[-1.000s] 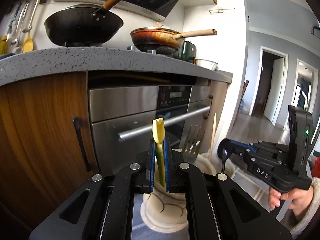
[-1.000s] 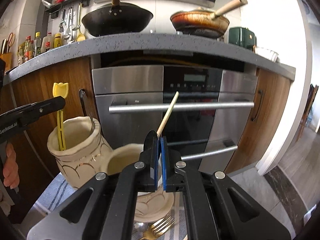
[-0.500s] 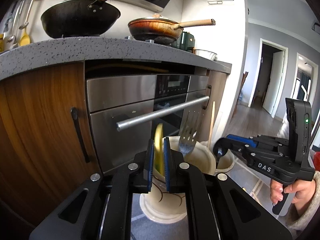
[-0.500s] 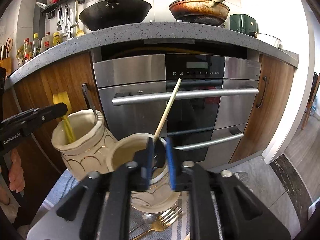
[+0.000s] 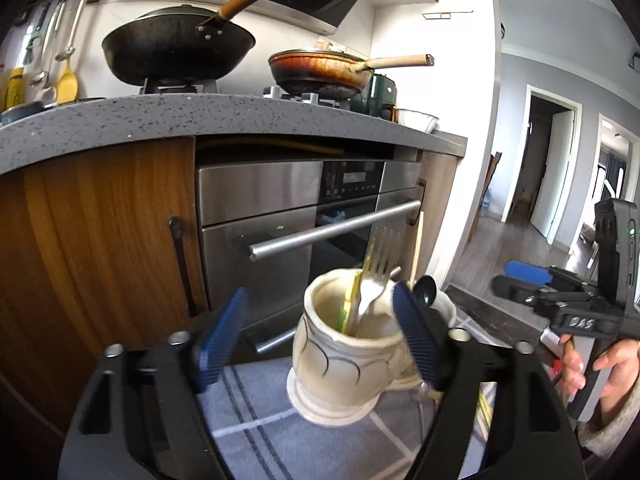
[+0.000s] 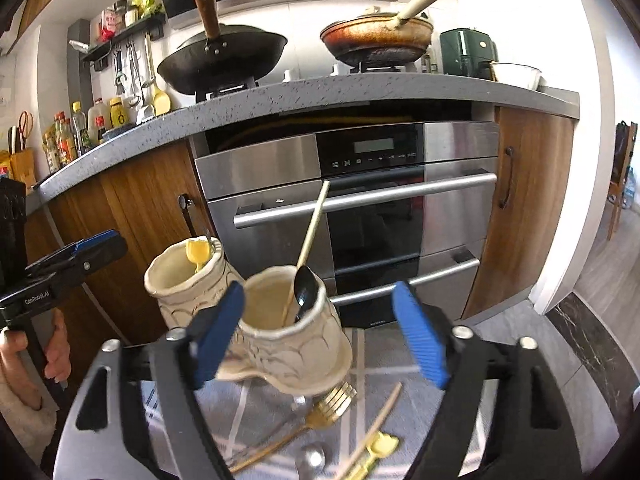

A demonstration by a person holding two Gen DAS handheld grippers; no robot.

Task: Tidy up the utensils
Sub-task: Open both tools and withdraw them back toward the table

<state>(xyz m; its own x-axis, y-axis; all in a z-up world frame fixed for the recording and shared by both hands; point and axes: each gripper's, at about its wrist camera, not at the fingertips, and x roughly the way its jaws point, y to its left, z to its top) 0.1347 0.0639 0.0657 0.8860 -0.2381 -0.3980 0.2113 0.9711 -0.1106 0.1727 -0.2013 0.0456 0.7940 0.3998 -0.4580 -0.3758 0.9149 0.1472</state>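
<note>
Two cream ceramic holders stand on a grey striped cloth. The left holder [image 5: 344, 344] [image 6: 188, 276] holds a yellow tulip-handled utensil [image 6: 199, 255] [image 5: 349, 300] and a silver fork [image 5: 380, 264]. The right holder [image 6: 288, 328] holds a black spoon [image 6: 306, 290] and a wooden stick [image 6: 308, 236]. My left gripper [image 5: 316, 336] is open and empty, its jaws wide apart on either side of the left holder. My right gripper [image 6: 320, 336] is open and empty around the right holder. A gold fork [image 6: 316, 420], a yellow-tipped utensil [image 6: 376, 448] and a spoon [image 6: 314, 458] lie on the cloth [image 6: 384, 364].
A steel oven [image 6: 360, 208] with bar handles and wooden cabinet doors [image 5: 100, 248] stand right behind the holders. Above, a grey counter [image 6: 360, 88] carries a black wok [image 6: 224, 56] and a frying pan [image 6: 376, 40]. A hallway [image 5: 540, 184] opens to the right.
Both grippers opened. The left one let go of the yellow utensil, which dropped into the left holder. The right one released the black spoon into the right holder.
</note>
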